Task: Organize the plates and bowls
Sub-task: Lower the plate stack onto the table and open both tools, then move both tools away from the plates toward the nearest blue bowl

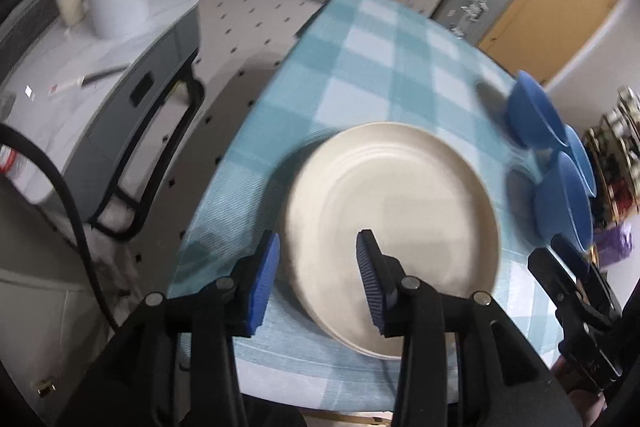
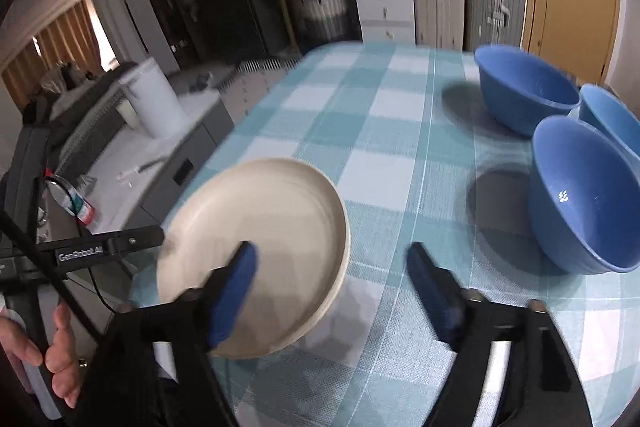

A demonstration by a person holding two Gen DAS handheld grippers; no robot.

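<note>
left gripper (image 1: 318, 255) is standing spread astride the cream plates' (image 1: 394, 211) rim, reading "GenRobot.AI"; right gripper (image 2: 332, 267) is gaping wide near blue bowls (image 2: 584, 195)

Matt cream plates (image 1: 394, 211), glossy blue bowls (image 2: 584, 195), woven checked tablecloth (image 2: 372, 131).

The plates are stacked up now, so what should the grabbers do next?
Probably the right gripper, whose jaws stand open and empty, should reach for the nearest blue bowl. The cream plates already sit stacked on the checked cloth, while three blue bowls are still standing separately beside each other.
</note>
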